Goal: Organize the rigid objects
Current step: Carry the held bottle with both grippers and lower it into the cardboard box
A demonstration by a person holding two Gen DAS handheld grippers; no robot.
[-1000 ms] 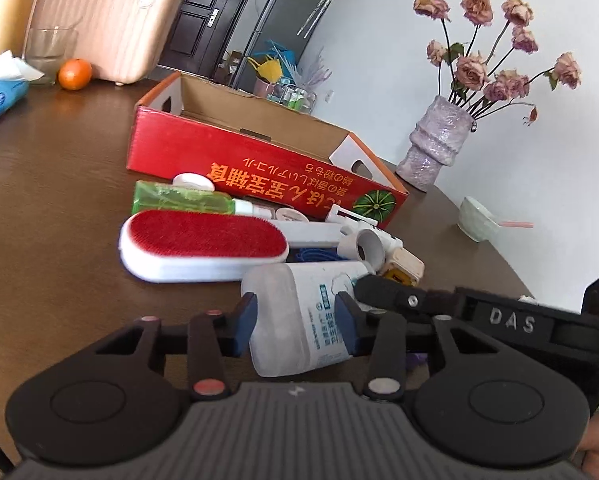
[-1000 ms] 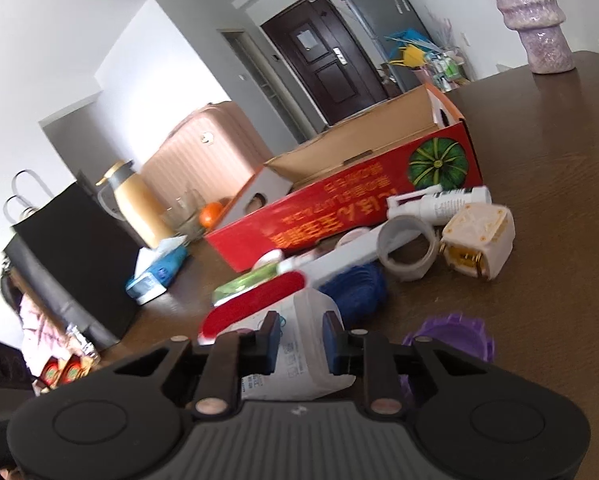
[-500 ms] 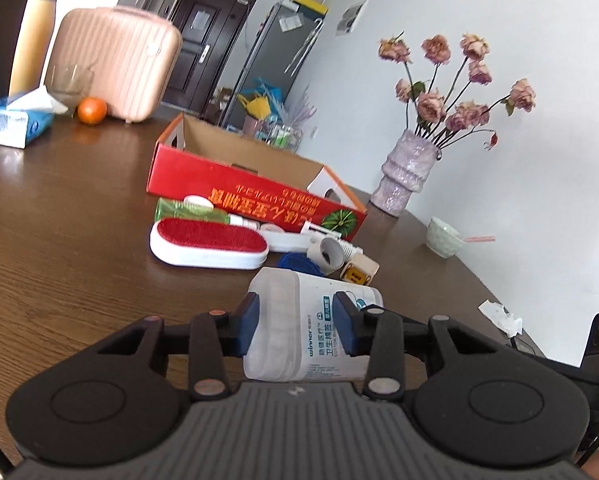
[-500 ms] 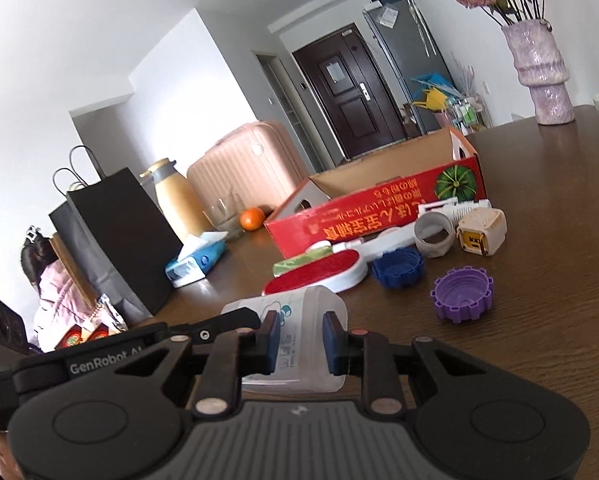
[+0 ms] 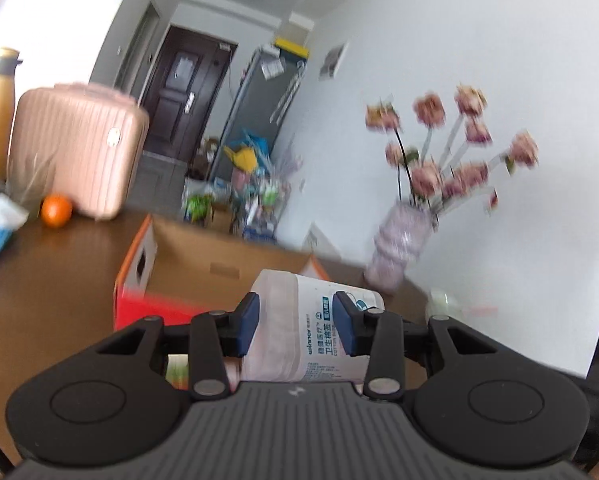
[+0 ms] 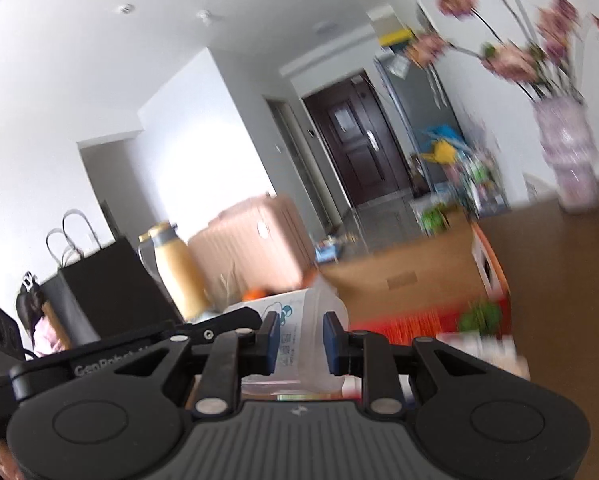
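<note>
now | left tongs (image 5: 295, 326) and right tongs (image 6: 298, 342) clamp jar (image 5: 299, 328) | above box (image 5: 219, 268)

A brown counter (image 5: 47, 280) is seen; a red cardboard box (image 5: 203, 268) at centre, an orange (image 5: 56, 211) at left and a vase (image 5: 399, 248) at right are carried by it.

Motion blur smears the flowers (image 5: 451, 148) and the red box (image 6: 427, 300) (its print unreadable).

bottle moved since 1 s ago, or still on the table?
Yes. The bottle, clamped by both tongs, left and right, has gone up and toward the box; it was low beside the brush, now it overlaps the box rim.
</note>
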